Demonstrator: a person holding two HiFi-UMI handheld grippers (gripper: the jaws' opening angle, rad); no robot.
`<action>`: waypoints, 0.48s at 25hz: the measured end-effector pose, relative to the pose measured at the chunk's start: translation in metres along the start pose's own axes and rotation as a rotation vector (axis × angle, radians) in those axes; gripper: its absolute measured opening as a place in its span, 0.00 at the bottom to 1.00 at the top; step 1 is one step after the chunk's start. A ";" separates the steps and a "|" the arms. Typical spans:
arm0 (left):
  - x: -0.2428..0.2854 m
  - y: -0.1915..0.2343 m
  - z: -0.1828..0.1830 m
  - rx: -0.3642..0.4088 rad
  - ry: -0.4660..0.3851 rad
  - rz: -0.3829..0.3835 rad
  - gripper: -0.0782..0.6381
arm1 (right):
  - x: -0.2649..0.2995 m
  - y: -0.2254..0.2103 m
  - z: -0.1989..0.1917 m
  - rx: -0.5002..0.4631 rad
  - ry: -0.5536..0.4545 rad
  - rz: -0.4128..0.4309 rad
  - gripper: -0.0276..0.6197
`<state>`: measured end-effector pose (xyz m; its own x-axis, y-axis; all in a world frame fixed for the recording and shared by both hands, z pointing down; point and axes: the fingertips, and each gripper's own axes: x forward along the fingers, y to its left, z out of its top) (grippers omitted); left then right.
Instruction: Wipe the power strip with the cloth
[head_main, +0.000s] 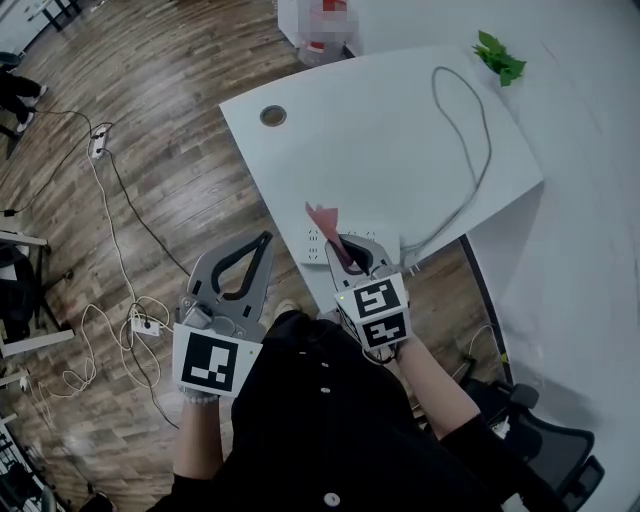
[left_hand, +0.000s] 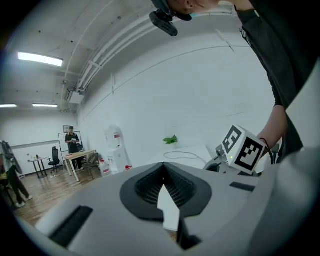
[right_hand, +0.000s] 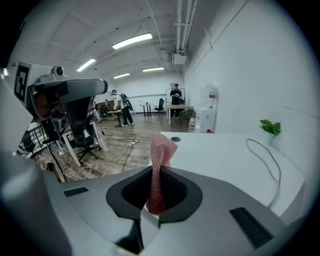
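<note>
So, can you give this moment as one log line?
left gripper: shut, empty | right gripper: shut on cloth | strip: at table edge, near cloth

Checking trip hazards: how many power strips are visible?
3 power strips: one at the table edge by the right gripper; two seemingly on the floor. Others may be hidden.

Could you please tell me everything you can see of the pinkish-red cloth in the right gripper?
The pinkish-red cloth looks like soft, open mesh weave, bunched into a narrow strip. The shut jaws of the right gripper pinch it: one end stands upright past the jaw tips, its top folded over; the other hangs inside the jaw hollow. In the head view it sits over the white power strip at the white table's near edge; contact with the strip cannot be told.
</note>
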<state>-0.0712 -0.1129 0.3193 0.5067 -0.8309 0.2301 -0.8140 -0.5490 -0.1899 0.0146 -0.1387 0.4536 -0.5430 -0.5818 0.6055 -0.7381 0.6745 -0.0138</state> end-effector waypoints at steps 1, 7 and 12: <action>-0.002 0.002 -0.002 -0.002 0.004 0.006 0.13 | 0.006 0.007 -0.001 -0.003 0.009 0.018 0.13; -0.009 0.012 -0.008 -0.012 0.017 0.032 0.13 | 0.039 0.039 -0.024 -0.027 0.082 0.099 0.13; -0.014 0.016 -0.012 -0.014 0.032 0.043 0.13 | 0.055 0.056 -0.047 -0.067 0.147 0.138 0.13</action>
<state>-0.0947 -0.1087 0.3249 0.4625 -0.8500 0.2523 -0.8385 -0.5118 -0.1872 -0.0373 -0.1117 0.5237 -0.5692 -0.4127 0.7111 -0.6299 0.7748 -0.0546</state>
